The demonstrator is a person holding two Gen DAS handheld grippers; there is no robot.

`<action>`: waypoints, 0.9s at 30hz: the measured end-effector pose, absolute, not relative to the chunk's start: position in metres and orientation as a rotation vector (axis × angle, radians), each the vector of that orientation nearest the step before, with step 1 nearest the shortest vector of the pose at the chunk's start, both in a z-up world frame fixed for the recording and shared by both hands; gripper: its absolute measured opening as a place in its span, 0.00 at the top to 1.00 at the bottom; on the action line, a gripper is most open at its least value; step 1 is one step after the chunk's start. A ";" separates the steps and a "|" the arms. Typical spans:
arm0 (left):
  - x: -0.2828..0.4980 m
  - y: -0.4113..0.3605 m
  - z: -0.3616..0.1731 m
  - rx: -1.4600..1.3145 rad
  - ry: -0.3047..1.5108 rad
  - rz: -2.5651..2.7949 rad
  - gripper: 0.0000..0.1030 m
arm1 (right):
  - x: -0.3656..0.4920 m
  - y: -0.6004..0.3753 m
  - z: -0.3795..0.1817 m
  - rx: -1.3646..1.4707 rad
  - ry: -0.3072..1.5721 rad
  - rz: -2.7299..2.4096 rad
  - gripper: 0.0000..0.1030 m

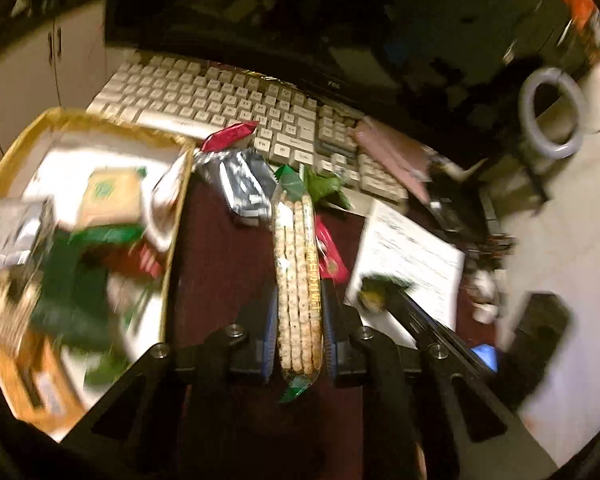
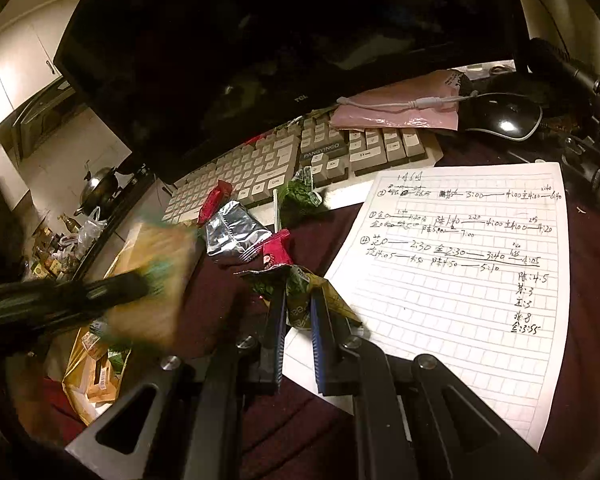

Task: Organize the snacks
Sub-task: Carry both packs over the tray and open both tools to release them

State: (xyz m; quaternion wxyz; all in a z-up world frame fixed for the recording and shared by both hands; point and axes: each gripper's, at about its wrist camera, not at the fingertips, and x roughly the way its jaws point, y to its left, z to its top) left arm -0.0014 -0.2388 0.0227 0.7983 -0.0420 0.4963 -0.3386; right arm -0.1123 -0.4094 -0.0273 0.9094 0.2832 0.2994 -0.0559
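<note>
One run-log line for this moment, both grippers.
left gripper: shut on cracker pack | right gripper: shut on green wrapper | gold tray: partly filled

There's a white keyboard (image 2: 260,172) stretching across the dark red tabletop (image 2: 300,420), tucked under a black monitor (image 2: 260,40). A pink pouch (image 2: 400,108) lies over the keyboard's right end, a white cable (image 2: 404,103) draped on it. Just right sits a glossy black mouse (image 2: 504,116). Nearer, a handwritten grid sheet (image 2: 460,288) lies flat. Far left, a metal kettle (image 2: 100,188).
</note>
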 end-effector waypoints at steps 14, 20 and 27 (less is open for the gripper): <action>-0.007 -0.093 0.032 -0.235 0.991 -0.556 0.80 | -0.091 -0.317 0.022 0.451 0.571 0.180 0.91; -0.008 -0.090 0.014 -0.221 1.005 -0.538 0.79 | -0.044 -0.258 0.015 0.359 0.676 0.293 0.91; -0.006 -0.074 0.001 -0.223 1.021 -0.518 0.79 | -0.019 -0.226 -0.001 0.305 0.732 0.291 0.91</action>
